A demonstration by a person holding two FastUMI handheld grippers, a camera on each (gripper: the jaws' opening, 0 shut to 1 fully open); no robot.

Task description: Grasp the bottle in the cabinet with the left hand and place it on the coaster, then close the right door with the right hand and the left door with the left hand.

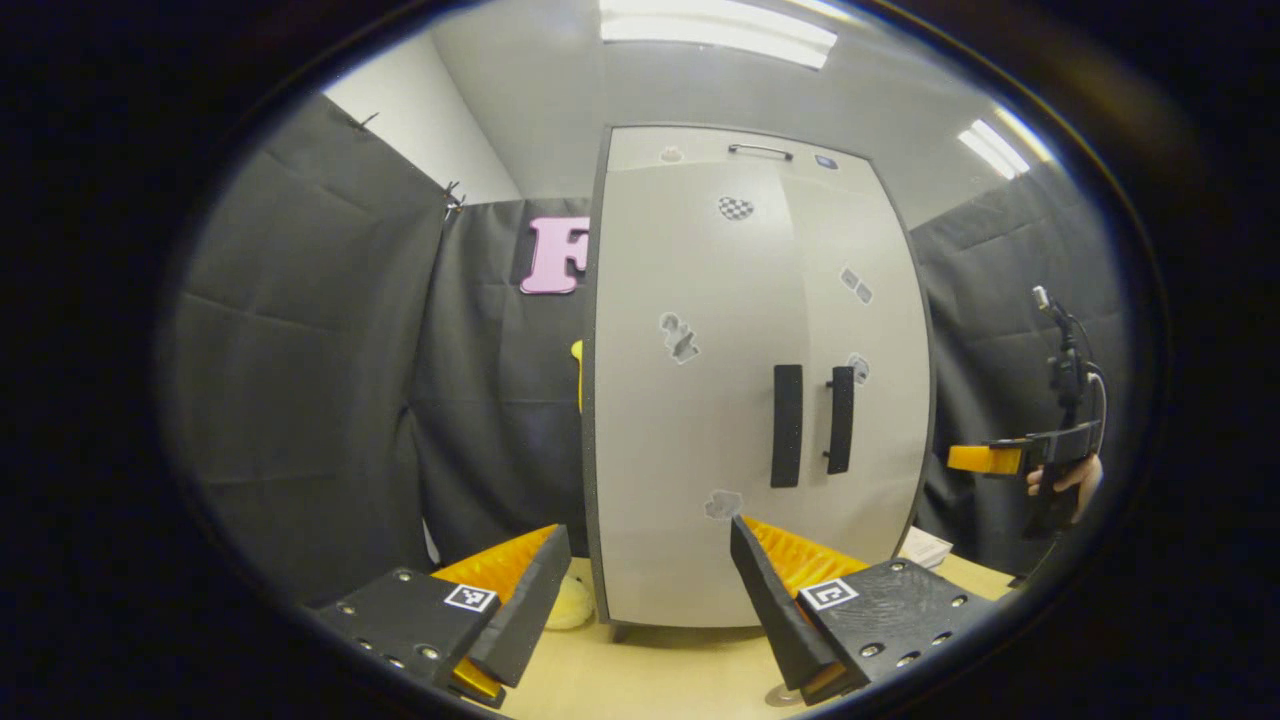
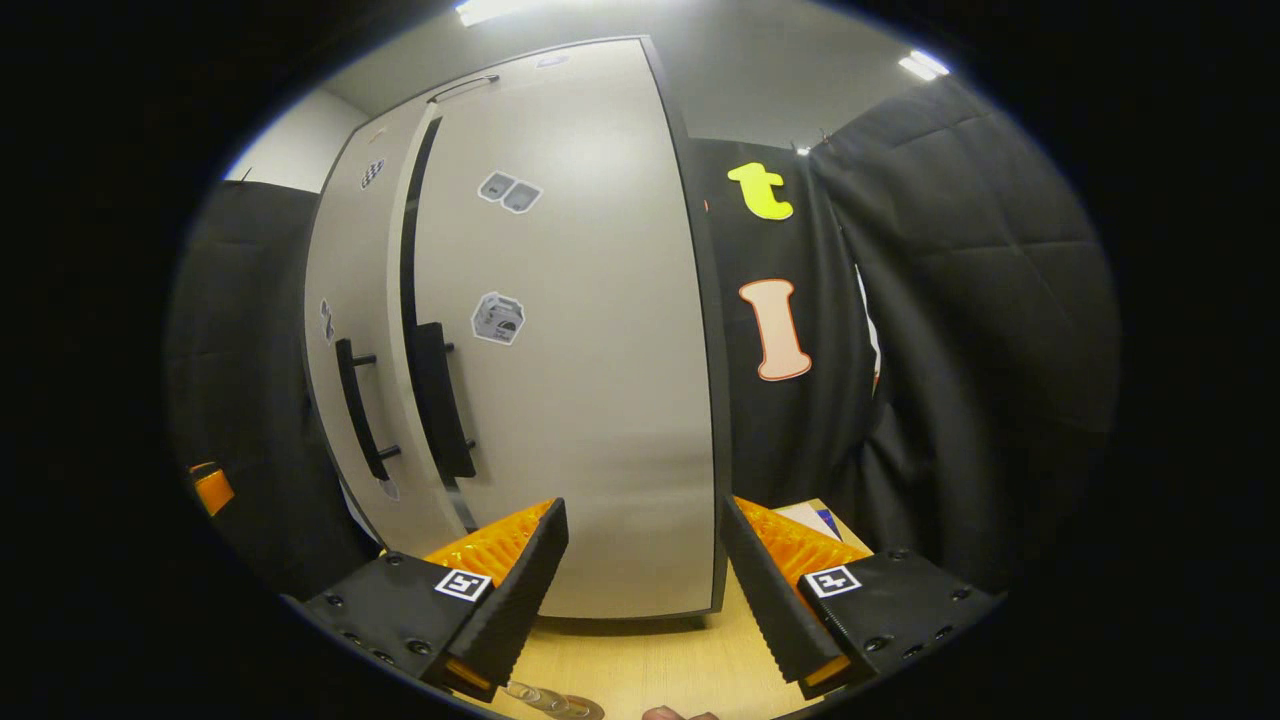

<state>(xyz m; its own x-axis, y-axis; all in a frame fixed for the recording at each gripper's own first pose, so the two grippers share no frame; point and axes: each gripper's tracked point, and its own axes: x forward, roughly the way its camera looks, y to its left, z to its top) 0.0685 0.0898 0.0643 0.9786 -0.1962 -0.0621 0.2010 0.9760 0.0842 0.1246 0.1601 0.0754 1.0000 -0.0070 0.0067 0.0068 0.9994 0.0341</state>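
**Doors nearly shut, left one wants a last push**

Both claws hang released and empty before the cabinet (image 1: 750,380). The right door (image 2: 570,350) looks flush; a dark slit beside the left door (image 2: 350,330) suggests it stands slightly ajar (judging from the right gripper view). To finish well, the left claw (image 1: 640,600) should press flat near the left handle (image 1: 787,425), pushing squarely until the edges meet. The right claw (image 2: 640,600) hovers near, over the desk (image 2: 650,660). The bottle and coaster cannot be made out with certainty. Nothing blocks the door's swing; a pale yellow object (image 1: 572,605) lies at the cabinet's left foot.
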